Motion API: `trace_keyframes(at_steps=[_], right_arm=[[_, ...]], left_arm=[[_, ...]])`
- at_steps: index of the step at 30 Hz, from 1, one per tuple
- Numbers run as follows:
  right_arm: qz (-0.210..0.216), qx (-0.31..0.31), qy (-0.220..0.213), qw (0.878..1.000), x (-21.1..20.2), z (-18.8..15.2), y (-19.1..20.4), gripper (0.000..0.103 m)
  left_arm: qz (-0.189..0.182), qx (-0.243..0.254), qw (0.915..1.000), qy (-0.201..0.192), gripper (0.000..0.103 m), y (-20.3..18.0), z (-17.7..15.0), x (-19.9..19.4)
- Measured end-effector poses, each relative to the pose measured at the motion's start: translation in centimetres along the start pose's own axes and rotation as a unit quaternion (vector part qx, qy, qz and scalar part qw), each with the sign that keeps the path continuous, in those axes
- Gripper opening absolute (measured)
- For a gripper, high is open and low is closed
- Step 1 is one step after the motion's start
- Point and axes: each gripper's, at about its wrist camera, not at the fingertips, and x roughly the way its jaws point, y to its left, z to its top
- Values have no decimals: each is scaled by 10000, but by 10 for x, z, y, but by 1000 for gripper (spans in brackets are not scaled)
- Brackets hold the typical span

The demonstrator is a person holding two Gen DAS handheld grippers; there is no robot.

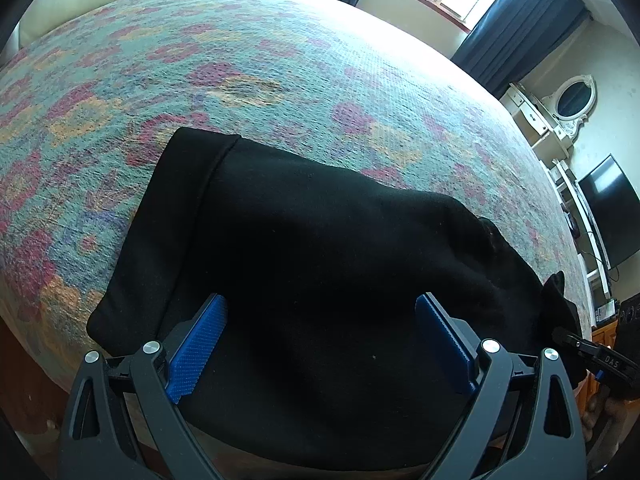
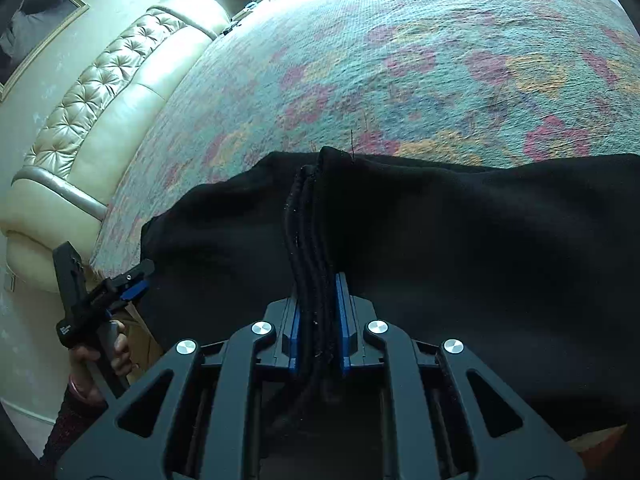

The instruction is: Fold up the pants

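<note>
Black pants (image 1: pixel 320 248) lie folded on a floral bedspread (image 1: pixel 240 60), near the bed's front edge. My left gripper (image 1: pixel 322 320) is open, its blue pads (image 1: pixel 200 340) wide apart just above the pants, holding nothing. My right gripper (image 2: pixel 320 288) is shut on a bunched edge of the pants (image 2: pixel 480 260), with several cloth layers pinched between its blue pads (image 2: pixel 342 312). The right gripper also shows at the right edge of the left wrist view (image 1: pixel 560 334), at a raised corner of the cloth. The left gripper shows at the left of the right wrist view (image 2: pixel 138 280).
The bedspread (image 2: pixel 440 60) stretches far beyond the pants. A tufted cream headboard (image 2: pixel 100 92) stands at one side. A window with dark curtains (image 1: pixel 512 24), a white dresser with oval mirror (image 1: pixel 572 100) and a dark screen (image 1: pixel 612 208) lie beyond the bed.
</note>
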Motion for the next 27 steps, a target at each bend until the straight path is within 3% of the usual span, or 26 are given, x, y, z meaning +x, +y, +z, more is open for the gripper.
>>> trace_keyframes(at_steps=[2,6,8,10,14,17,20,24,27], right_arm=[[-98,-52,121,9999,12,-5,4,23],[114,4,222,9997,23,-12,9,39],[297,14,241,9993,24,-13,10,56],[469,17,336,9983,24,-14,11,62],[1016,187,367,9940,8,-12,6,64],[1200,170,25,9926,-33,-9,-11,64],[968,291,-490,9937,-87,-4,-52,68],[321,1268,-1017,9862,-135,-17,-146,71],[643,2158,-860,9705,-130,-44,-204,71]], left_arm=[[-4,12,10000,-2,94,-1,0,0],[-19,17,10000,-1,94,0,0,1],[-18,33,10000,1,94,1,0,1],[-2,74,10000,6,94,1,-1,2],[-3,116,9999,6,94,0,-2,1],[-71,39,10000,-1,94,2,-2,1],[-97,-29,9999,-7,94,4,-1,1],[-28,32,10000,-3,94,1,-1,3],[21,130,9999,-1,94,-1,-2,4]])
